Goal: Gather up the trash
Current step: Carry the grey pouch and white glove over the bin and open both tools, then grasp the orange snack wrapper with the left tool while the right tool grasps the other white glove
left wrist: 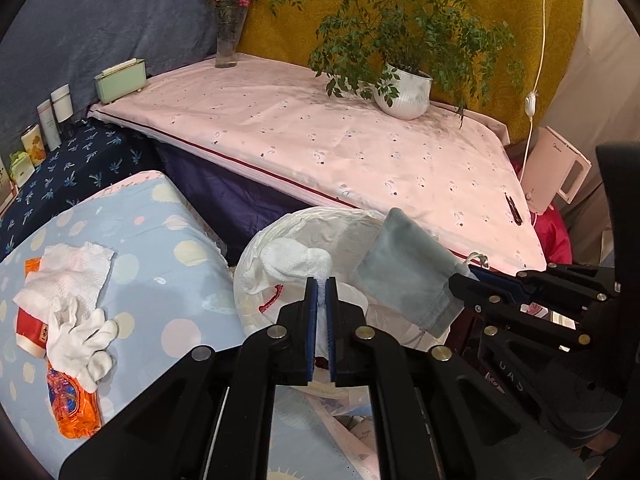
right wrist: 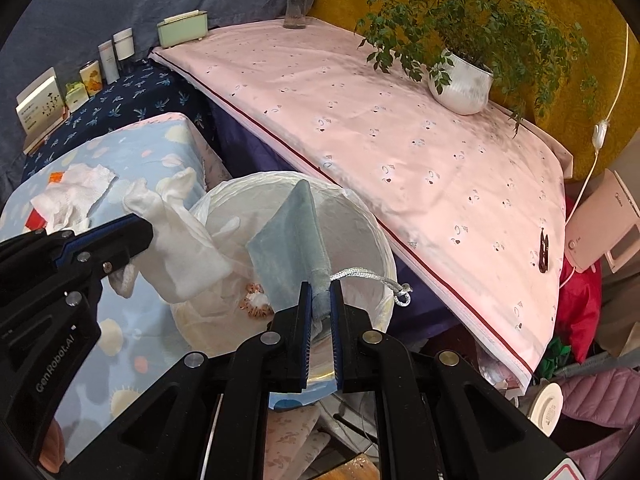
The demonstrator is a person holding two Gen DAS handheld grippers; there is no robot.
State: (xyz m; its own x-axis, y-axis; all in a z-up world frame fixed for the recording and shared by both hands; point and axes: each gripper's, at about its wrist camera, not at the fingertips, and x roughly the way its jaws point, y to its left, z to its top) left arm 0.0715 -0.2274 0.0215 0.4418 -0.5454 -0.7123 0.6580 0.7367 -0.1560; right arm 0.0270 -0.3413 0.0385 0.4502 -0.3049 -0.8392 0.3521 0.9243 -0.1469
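Note:
A bin lined with a white bag (left wrist: 352, 236) (right wrist: 360, 240) stands between the blue dotted surface and the pink table. My left gripper (left wrist: 321, 284) is shut on a white glove (left wrist: 296, 260) and holds it over the bin's mouth; it also shows in the right wrist view (right wrist: 188, 248). My right gripper (right wrist: 320, 286) is shut on a grey-blue drawstring pouch (right wrist: 288, 236), held over the bin; the pouch also shows in the left wrist view (left wrist: 408, 268). A small orange-white item (right wrist: 256, 300) lies inside the bin.
On the blue dotted surface (left wrist: 160, 248) lie a white tissue (left wrist: 68, 272), another white glove (left wrist: 80, 336), and orange and red wrappers (left wrist: 72, 404). The pink table (left wrist: 320, 132) holds a potted plant (left wrist: 404, 92), a vase (left wrist: 228, 40), a green box (left wrist: 120, 80) and a dark clip (left wrist: 514, 210).

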